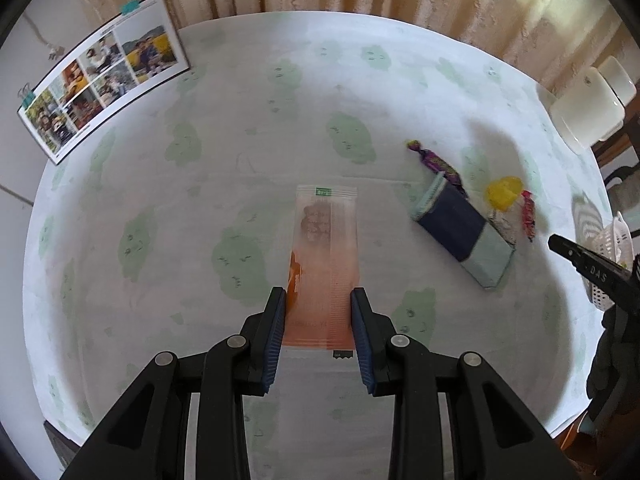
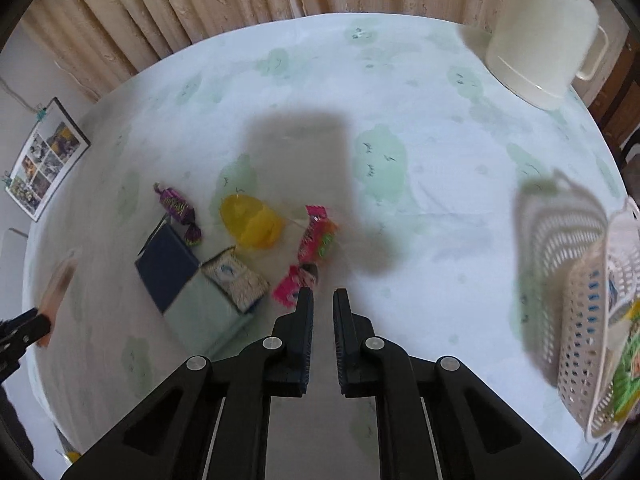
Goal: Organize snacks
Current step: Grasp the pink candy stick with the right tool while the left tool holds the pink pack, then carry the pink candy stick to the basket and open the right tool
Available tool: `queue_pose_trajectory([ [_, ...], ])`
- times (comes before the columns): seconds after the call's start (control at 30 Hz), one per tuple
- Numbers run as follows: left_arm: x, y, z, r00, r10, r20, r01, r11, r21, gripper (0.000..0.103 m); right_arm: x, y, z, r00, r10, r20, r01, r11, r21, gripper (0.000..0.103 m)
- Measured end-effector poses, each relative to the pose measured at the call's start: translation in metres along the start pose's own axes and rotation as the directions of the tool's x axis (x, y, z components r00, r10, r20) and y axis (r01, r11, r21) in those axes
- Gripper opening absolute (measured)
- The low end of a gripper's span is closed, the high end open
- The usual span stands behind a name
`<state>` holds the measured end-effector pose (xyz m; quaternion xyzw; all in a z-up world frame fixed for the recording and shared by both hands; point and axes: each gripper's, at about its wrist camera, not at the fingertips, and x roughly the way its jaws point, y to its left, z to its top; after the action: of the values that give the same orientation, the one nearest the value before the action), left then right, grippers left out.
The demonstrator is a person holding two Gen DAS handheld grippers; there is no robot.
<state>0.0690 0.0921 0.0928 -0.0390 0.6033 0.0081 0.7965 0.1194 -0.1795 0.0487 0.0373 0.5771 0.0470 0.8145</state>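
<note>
Round desk (image 1: 280, 92) w/ pale cloth printed in green blobs. White perforated basket (image 2: 580, 312) at its right edge, a green packet inside. Navy-and-mint box (image 2: 180, 280) lies mid-desk, a yellow wrapped sweet (image 2: 250, 220), purple candy (image 2: 176, 206) and pink candy packets (image 2: 316, 236) close around it. Left claw (image 1: 319, 300) grips a long orange-and-clear snack sachet (image 1: 324, 248) (brown pieces show through, green tab at far end), pads on both edges. Right claw (image 2: 323, 300) nearly closed, nothing between, just beside a pink packet.
</note>
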Motion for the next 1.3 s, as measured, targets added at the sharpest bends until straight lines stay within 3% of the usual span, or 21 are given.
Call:
queue_pose_trajectory([
  [0.27, -0.004, -0.02, -0.002, 1.0, -0.012, 0.009, 0.012, 0.999, 0.032, 0.029, -0.007, -0.022, -0.017, 0.998, 0.055, -0.021, -0.054, 0.997, 0.059, 0.013],
  [0.4, -0.01, -0.022, -0.006, 1.0, -0.005, 0.019, 0.004, 0.999, 0.049, 0.029, 0.002, -0.022, -0.004, 0.993, 0.114, -0.024, -0.11, 0.985, 0.13, 0.027],
  [0.8, -0.013, 0.006, -0.015, 1.0, -0.019, 0.021, 0.019, 1.0, -0.003, 0.029, 0.042, 0.009, 0.035, 0.999, 0.003, -0.041, 0.0, 0.997, 0.075, 0.028],
  [0.97, -0.012, 0.003, -0.013, 0.999, -0.033, 0.022, 0.033, 0.999, -0.004, 0.029, 0.036, 0.023, 0.03, 0.997, -0.071, -0.027, 0.071, 0.997, -0.022, 0.017],
  [1.3, -0.019, -0.027, -0.008, 0.998, -0.047, 0.043, 0.046, 0.998, 0.037, 0.029, -0.02, -0.012, 0.008, 0.999, 0.008, 0.049, -0.01, 0.999, 0.04, 0.017],
])
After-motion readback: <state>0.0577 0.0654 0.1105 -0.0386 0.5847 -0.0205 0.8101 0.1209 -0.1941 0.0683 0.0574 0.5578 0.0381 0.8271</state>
